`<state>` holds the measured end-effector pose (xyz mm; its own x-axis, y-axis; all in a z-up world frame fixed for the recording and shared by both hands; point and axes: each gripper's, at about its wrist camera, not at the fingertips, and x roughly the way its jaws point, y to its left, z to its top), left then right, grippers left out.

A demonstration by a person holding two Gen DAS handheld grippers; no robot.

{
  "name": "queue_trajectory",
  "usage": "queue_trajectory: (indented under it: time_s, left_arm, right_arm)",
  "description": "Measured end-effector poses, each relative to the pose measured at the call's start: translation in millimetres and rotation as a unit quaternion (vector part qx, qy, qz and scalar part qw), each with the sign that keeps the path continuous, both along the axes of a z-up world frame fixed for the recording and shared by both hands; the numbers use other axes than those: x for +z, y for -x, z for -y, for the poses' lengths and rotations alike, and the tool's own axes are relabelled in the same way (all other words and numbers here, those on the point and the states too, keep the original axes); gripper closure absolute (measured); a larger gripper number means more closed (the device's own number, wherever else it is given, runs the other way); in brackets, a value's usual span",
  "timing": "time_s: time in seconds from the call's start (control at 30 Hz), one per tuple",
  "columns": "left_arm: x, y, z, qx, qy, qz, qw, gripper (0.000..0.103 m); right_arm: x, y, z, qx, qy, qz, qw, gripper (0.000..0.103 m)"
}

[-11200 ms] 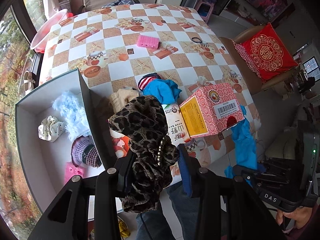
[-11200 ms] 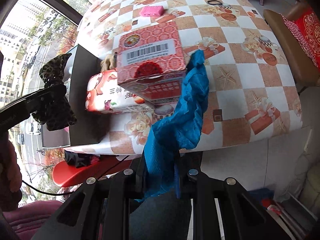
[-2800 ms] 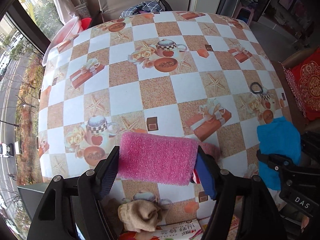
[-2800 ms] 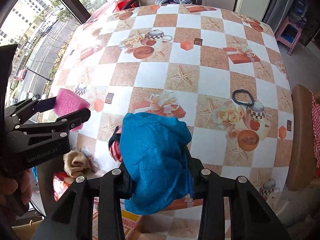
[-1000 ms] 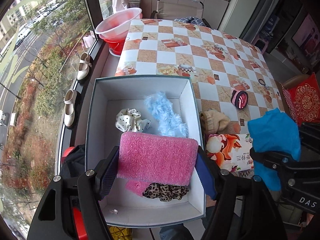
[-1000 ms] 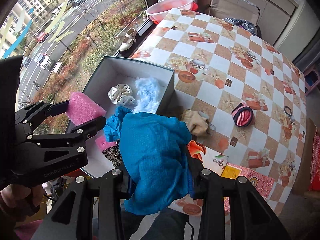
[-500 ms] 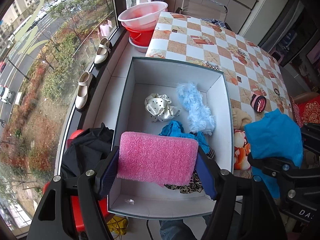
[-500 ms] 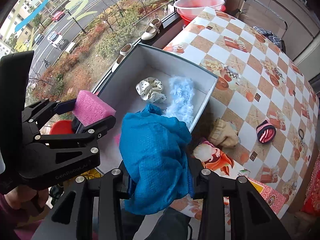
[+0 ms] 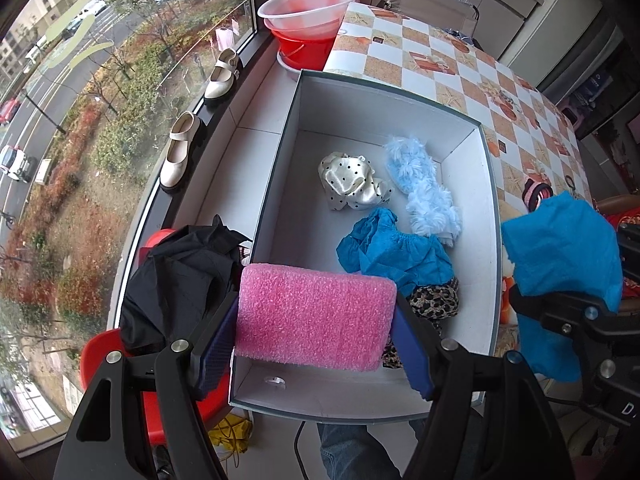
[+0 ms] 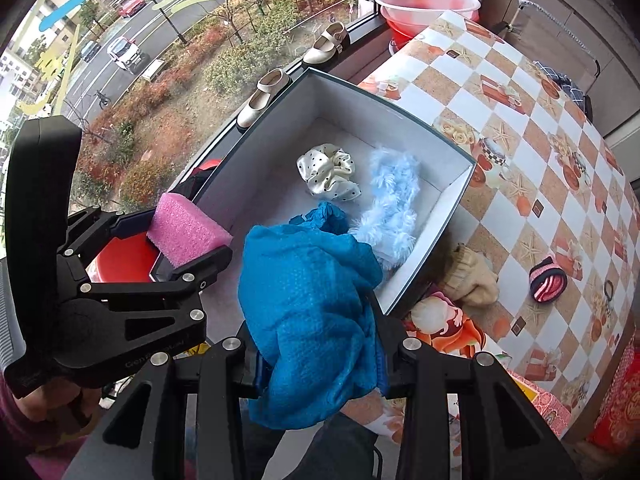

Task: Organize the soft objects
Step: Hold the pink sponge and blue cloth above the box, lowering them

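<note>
My left gripper [image 9: 314,340] is shut on a pink sponge [image 9: 314,316], held above the near left corner of an open grey box [image 9: 384,96]. My right gripper [image 10: 318,364] is shut on a crumpled blue cloth [image 10: 312,304], hanging over the box's near edge beside the left gripper [image 10: 172,248]. Inside the box lie a white dotted scrunchie [image 9: 352,186], a fluffy light-blue piece [image 9: 424,188], another blue cloth [image 9: 394,248] and a leopard-print scrunchie [image 9: 436,300]. On the table beside the box sit a beige knit item [image 10: 472,276] and a pink striped band [image 10: 546,276].
The box stands at the edge of a checked tablecloth [image 10: 520,120], next to a window sill with two cream shoes [image 9: 180,148]. A red chair with black cloth [image 9: 180,280] is left of the box. Red and clear basins [image 9: 308,12] stand at the back. A printed carton [image 10: 440,320] lies right of the box.
Both grippers have drifted left across the box with their loads, so the box sits more to the right in both views. A second blue cloth inside the box has come into view.
</note>
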<state>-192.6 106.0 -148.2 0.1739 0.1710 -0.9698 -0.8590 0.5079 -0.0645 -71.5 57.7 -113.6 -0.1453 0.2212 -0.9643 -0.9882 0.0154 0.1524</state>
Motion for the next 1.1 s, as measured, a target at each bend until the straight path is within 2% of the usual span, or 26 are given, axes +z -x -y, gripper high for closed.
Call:
queue_trajectory:
  time_s: [0.67,1.1]
  left_arm:
    - [-13.2,-3.0,8.3,-0.012,0.013,-0.011,0.9998,0.028]
    - [-11.0,-5.9,10.5,-0.017,0.010,-0.011,0.9997,0.028]
  right_arm:
    - [-7.5,5.0,-3.8,0.005,0.010,-0.005,1.000,0.063]
    - [-8.2,0.8,1.8,-0.003,0.010,-0.009,1.000,0.063]
